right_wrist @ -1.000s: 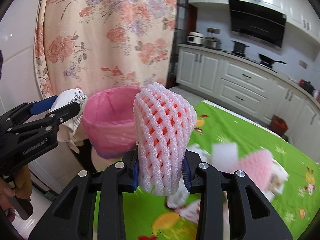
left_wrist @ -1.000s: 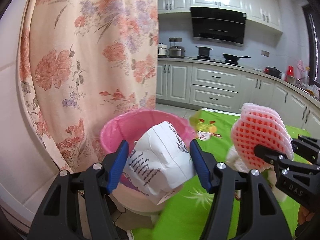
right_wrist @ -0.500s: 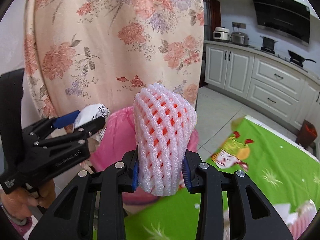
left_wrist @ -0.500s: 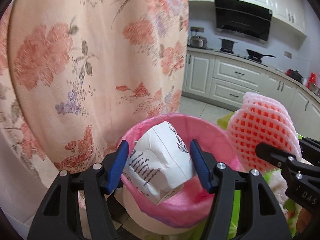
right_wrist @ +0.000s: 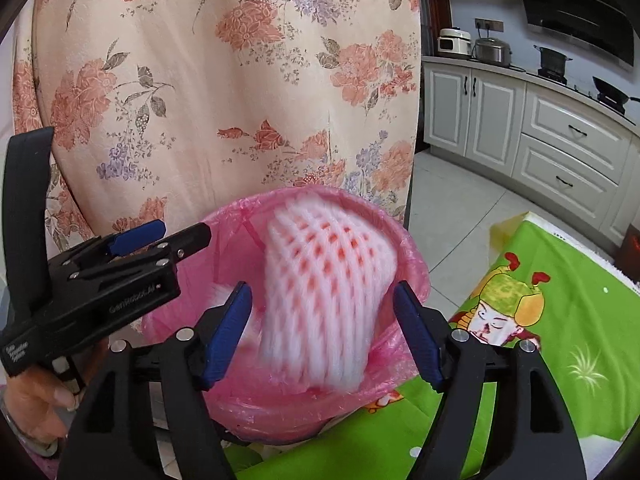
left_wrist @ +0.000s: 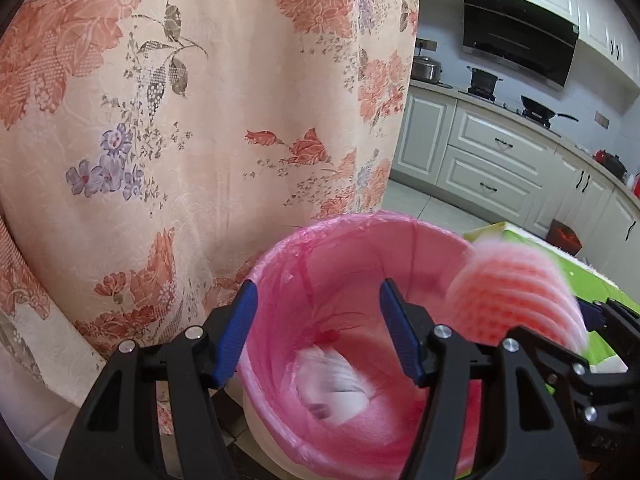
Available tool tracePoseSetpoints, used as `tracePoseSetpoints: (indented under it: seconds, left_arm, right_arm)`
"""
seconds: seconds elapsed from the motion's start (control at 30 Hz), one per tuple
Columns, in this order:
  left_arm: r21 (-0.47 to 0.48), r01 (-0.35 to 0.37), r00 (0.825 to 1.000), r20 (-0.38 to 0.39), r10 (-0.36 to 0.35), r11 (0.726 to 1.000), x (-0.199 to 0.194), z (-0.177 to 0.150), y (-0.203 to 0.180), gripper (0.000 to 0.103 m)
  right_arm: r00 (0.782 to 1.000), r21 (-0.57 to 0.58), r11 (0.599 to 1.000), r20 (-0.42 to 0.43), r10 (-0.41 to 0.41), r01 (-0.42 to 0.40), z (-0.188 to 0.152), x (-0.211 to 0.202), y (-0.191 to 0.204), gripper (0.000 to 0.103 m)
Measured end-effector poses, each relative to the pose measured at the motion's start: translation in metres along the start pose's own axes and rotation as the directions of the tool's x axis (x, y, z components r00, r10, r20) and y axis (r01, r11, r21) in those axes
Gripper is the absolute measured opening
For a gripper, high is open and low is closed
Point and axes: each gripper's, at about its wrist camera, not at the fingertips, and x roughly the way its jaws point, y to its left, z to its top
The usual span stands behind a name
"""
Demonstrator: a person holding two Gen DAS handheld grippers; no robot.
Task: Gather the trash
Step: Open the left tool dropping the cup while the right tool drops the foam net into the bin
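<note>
— What did the near part of the scene hold?

— The left gripper point(left_wrist: 318, 332) stood over the bin with its jaws apart and nothing between them; a crumpled white paper point(left_wrist: 336, 388), blurred, lay inside the pink-lined bin point(left_wrist: 360, 240). The right gripper point(right_wrist: 322, 332) had just been opening: its blue pads stood clear on both sides of the foam fruit net point(right_wrist: 328, 300), which was blurred and tilted over the bin's mouth, gripped by neither pad.

— And around the bin?

— At the far left of the right wrist view a hand point(right_wrist: 36, 396) held the left gripper's handle. To the right, touching the bin, was the green tablecloth point(right_wrist: 568, 320) with a cartoon figure on it. Just behind the bin hung a flowered curtain point(left_wrist: 200, 120), closing off everything on the left.

— Farther off?

— Past the curtain's right edge: tiled floor, white kitchen cabinets point(right_wrist: 560, 136), pots on the counter and a black range hood point(left_wrist: 516, 32).
</note>
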Motion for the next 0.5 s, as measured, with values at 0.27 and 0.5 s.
tracePoseSetpoints:
  seconds: [0.27, 0.5]
  left_arm:
    - [0.037, -0.059, 0.998, 0.019, 0.058, 0.998, 0.000, -0.001, -0.006, 0.075]
    - [0.069, -0.093, 0.994, 0.064, 0.088, 0.993, -0.021, -0.006, -0.022, 0.084]
  right_arm:
    - [1.000, 0.020, 1.000, 0.018, -0.021, 0.021, -0.010, -0.014, -0.005, 0.070]
    - [0.997, 0.051, 0.997, 0.055, -0.060, 0.057, -0.025, -0.054, -0.010, 0.072]
